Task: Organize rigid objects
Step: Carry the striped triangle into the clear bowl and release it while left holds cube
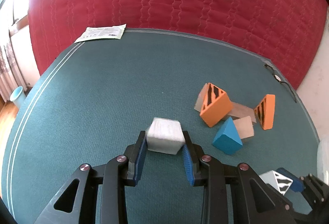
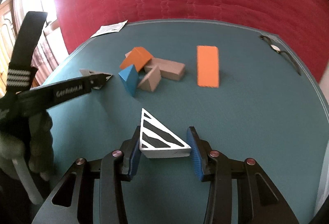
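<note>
The left hand-held gripper (image 1: 165, 143) clamps a white block (image 1: 165, 135) above the teal table (image 1: 92, 100). Only the right wrist view shows the right hand-held gripper (image 2: 164, 141) pinching a striped white wedge (image 2: 160, 137). Beyond lie clustered blocks (image 2: 148, 70) and a lone orange wedge (image 2: 207, 66); open cloth reaches the far edge.

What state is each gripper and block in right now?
Left gripper: shut on the white block.
Right gripper: fingers either side of the striped white wedge, shut on it.
Blue wedge: upright, leaning into the pile.
Orange wedge in pile: tilted, propped on other blocks.
Lone orange wedge: standing apart on the table.
Tan blocks: lying in the pile.
</note>
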A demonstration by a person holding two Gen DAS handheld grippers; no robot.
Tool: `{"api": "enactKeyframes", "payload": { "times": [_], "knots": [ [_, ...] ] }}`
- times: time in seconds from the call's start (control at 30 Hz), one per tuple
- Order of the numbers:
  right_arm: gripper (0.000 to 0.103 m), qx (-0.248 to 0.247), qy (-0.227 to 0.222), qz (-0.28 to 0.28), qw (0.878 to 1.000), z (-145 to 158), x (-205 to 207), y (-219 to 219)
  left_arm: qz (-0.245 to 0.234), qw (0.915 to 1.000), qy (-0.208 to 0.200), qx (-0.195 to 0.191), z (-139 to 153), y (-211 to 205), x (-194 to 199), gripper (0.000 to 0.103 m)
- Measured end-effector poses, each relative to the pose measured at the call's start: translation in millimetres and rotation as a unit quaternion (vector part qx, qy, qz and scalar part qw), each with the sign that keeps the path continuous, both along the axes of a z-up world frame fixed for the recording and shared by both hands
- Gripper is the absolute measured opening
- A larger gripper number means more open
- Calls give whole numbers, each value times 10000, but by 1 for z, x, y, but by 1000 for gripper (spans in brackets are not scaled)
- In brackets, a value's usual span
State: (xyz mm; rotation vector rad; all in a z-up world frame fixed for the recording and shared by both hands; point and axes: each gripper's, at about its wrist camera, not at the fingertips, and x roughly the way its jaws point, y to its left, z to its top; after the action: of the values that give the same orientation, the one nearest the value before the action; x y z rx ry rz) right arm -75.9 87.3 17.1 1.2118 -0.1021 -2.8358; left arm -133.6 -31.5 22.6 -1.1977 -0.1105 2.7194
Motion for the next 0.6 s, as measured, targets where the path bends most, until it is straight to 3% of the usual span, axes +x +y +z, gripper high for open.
{"api": "enactKeyframes", "payload": {
  "times": [0.3,0.6],
  "knots": [
    [44,-148,-31,-248,9996,1,37,20,-219,9996,164,27,11,9,10,34],
    [44,-177,-7,-320,9993,0,63,26,-201,9996,24,-171,0,13,8,35]
  ]
}}
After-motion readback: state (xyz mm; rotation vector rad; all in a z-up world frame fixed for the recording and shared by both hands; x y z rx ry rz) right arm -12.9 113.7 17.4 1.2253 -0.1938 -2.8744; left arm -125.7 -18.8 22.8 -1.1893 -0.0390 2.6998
